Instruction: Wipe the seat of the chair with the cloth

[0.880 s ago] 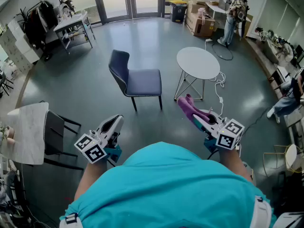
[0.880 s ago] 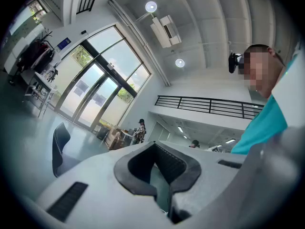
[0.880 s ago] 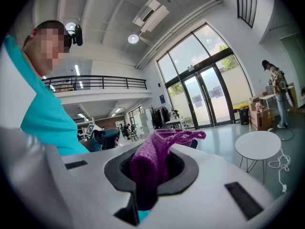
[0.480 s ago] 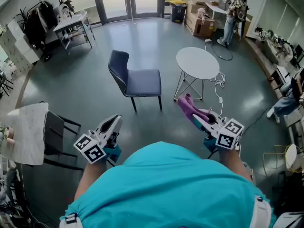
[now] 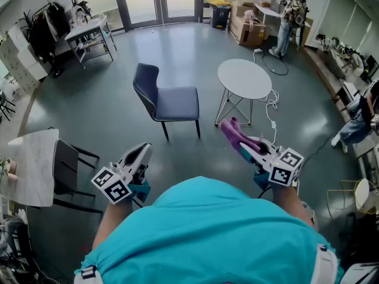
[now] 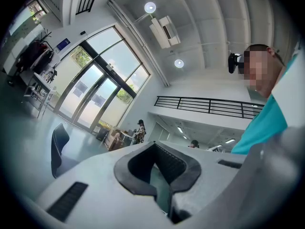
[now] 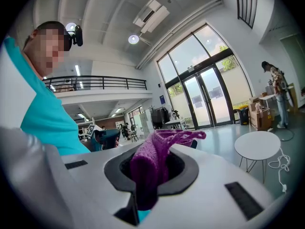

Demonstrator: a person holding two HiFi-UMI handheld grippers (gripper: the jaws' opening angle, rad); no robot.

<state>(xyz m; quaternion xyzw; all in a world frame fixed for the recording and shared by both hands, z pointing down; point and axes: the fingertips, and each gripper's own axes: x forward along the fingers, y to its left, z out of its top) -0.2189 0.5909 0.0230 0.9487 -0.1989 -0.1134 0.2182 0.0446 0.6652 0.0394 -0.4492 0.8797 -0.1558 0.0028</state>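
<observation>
A dark blue chair stands on the grey floor ahead of me, its back to the left and its seat bare. In the left gripper view the chair shows at the lower left. My right gripper is held low at my right side, far short of the chair. It is shut on a purple cloth that sticks out past its tips. The cloth fills that gripper's jaws. My left gripper hangs at my left side, shut and with nothing in it.
A round white table on wire legs stands right of the chair, with a white cable on the floor beside it. A black chair and a pale tabletop are close on my left. A person and boxes are far back.
The chair and round table have shifted slightly left and up in the head view. Both grippers stay where they were, the cloth still held.
</observation>
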